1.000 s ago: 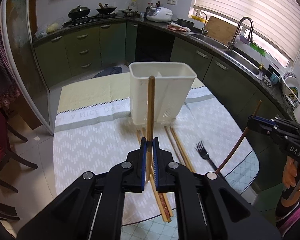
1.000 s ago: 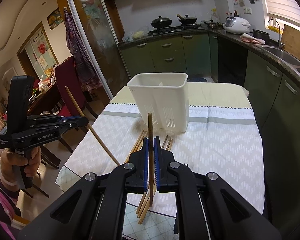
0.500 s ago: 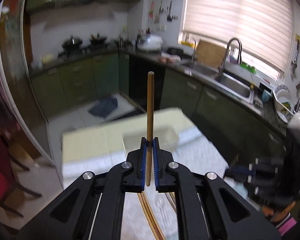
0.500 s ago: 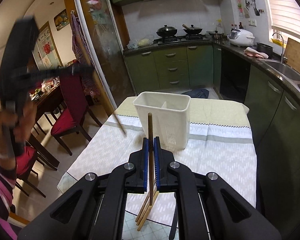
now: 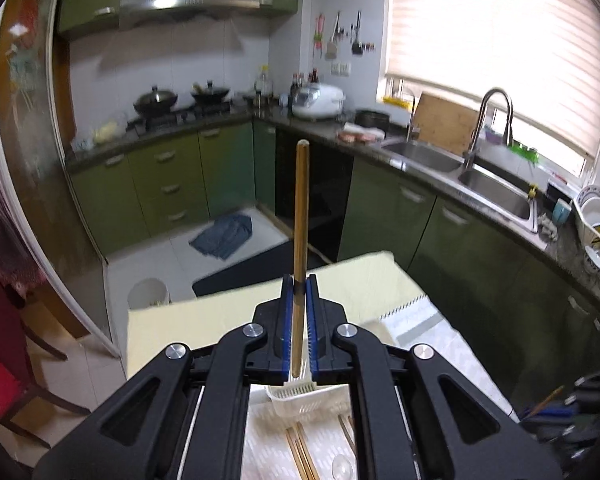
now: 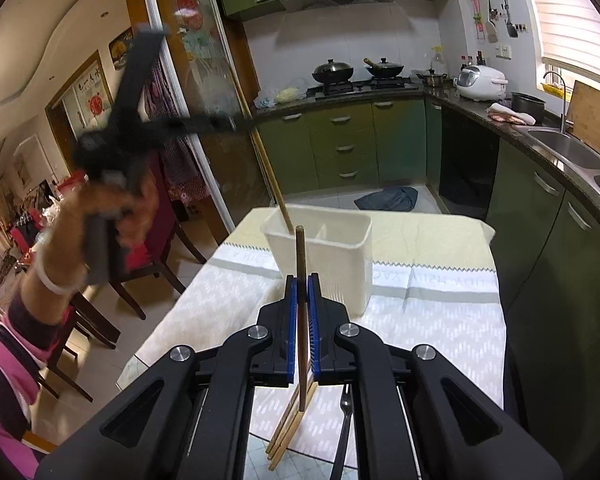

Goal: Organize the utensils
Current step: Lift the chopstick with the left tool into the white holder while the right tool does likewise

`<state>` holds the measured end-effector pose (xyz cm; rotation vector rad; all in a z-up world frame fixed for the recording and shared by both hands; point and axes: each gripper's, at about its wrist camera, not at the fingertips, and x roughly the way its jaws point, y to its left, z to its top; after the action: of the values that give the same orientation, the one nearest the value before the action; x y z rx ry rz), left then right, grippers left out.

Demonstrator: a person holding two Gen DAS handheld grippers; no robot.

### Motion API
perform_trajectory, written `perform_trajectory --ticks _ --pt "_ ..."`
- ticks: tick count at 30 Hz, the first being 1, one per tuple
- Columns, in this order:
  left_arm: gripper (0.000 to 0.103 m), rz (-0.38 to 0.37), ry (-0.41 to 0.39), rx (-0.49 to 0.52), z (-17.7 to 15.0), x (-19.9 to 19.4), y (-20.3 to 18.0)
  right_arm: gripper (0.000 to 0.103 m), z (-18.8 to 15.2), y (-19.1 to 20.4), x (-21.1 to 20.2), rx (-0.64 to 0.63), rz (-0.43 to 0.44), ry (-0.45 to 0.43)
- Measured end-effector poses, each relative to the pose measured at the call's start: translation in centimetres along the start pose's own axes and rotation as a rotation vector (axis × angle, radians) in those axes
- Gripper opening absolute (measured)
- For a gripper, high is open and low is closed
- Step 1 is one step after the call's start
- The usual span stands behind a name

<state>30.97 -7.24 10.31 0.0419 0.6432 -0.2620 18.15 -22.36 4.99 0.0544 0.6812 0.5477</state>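
Two chopsticks are in hand, one per tool. From the right wrist view, the left gripper is raised at 10 o'clock, pinched on a light chopstick whose lower tip has already dipped inside the left compartment of the white caddy; motion blur hides how deep it sits. The right gripper is clamped on a darker chopstick, held upright just in front of the caddy, which stands at 12 o'clock on the patterned tablecloth.

More loose chopsticks lie on the cloth at 6 o'clock, with a black fork just beside them toward 5 o'clock.

These sticks look light, thin and stiff, with a smooth round shaft, so they would likely pivot or slide between the blue pads if pinched near one end. Taking hold around the middle, as both are held here, should keep each steady while its tip is lowered. The caddy seems to be thin, light plastic, and a sideways knock from a stick might shift or tip it, so a straight downward entry seems the safer course
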Motion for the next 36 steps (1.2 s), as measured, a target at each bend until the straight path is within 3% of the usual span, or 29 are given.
perform_trajectory --ticks 8,11,17,22,26,31,36 --pt "0.008 -0.006 0.122 0.006 -3.2 4.7 0.3 0.006 4.7 0.4 -1.7 -0.014 -0.005 -0.091" --pt "0.029 -0.017 0.141 -0.007 -3.8 5.3 0.6 0.006 6.9 0.7 -2.4 -0.016 -0.017 -0.135" --pt "0.034 -0.019 0.118 -0.016 -4.4 3.6 1.3 0.006 11.7 1.0 -2.6 -0.010 -0.068 -0.243" --pt "0.041 -0.013 0.116 0.000 -5.6 1.6 1.3 0.006 15.9 1.0 0.5 -0.016 -0.130 -0.297" --pt "0.043 -0.026 0.161 0.004 -7.8 0.5 1.3 0.006 16.8 0.0 5.8 -0.003 -0.154 -0.235" --pt "0.052 -0.053 0.232 -0.015 -10.9 0.1 1.3 0.006 14.6 -1.8 12.4 0.021 -0.161 -0.106" --pt "0.053 -0.065 0.280 -0.013 -13.1 0.0 0.7 0.008 12.3 -2.4 15.8 0.012 -0.163 -0.025"
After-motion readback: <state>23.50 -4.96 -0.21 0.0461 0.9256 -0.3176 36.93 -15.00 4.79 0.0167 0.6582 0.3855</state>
